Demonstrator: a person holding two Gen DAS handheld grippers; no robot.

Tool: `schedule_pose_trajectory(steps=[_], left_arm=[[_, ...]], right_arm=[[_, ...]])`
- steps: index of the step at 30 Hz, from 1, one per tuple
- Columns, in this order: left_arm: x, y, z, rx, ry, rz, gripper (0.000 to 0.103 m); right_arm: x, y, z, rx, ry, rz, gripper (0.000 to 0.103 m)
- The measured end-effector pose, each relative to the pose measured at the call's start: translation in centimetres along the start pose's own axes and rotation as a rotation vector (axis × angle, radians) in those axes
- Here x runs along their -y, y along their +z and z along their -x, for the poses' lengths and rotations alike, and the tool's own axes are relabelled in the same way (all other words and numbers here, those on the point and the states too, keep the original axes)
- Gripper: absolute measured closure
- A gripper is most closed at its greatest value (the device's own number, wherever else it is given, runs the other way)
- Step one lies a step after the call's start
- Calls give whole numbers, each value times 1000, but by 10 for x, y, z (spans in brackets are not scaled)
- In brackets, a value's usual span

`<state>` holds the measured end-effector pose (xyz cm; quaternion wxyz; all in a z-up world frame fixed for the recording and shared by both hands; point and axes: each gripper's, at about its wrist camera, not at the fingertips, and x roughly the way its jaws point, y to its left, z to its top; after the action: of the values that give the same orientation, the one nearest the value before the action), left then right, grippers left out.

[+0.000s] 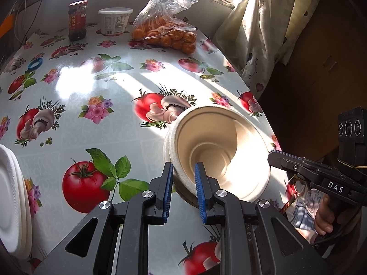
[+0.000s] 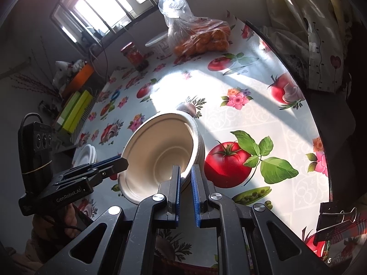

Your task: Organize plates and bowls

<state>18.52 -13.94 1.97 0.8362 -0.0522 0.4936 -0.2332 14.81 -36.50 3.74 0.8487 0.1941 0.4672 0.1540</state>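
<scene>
A stack of beige paper bowls (image 1: 220, 151) is held tilted above the table, its opening toward both cameras. My left gripper (image 1: 183, 171) is shut on the near left rim of the bowls. My right gripper (image 2: 185, 174) is shut on the opposite rim; in the left wrist view its fingertips (image 1: 275, 157) touch the bowls' right edge. In the right wrist view the bowls (image 2: 160, 155) fill the centre and the left gripper's fingertips (image 2: 119, 162) meet their left rim. A stack of white plates (image 1: 11, 201) lies at the table's left edge, also seen in the right wrist view (image 2: 86, 154).
The table (image 1: 96, 87) has a glossy tomato-print cloth. At the back stand a red jar (image 1: 77, 20), a white tub (image 1: 115, 20) and a bag of oranges (image 1: 165, 32). A blue ring (image 1: 35, 63) lies at left. A curtain (image 1: 259, 34) hangs at right.
</scene>
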Motion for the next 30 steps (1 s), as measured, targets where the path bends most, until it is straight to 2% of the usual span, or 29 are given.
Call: schedule_pose_trajectory(steps=[20,22,24,26,28,30], left_arm=[[-2,-1,-1,14,20,15,83],[-3,0,-3,11,22,17,79],[-4,0,-3,11,11,22,75],[-6,-1,-2,18,4,28,70],[-9,0,0,30,-10,40,61],[-11,0,3,40,-25,48,61]], right_arm=[[1,-2,-3,-2,7,-6,92],[1,-3,-4,-2,11,-9,91],[2,-4,-4,3,8,-10,87],[4,-4,-3,9,11,-17,77],[5,-4,-1,17,12,-20,73],[6,-3,1,29,12,-21,70]])
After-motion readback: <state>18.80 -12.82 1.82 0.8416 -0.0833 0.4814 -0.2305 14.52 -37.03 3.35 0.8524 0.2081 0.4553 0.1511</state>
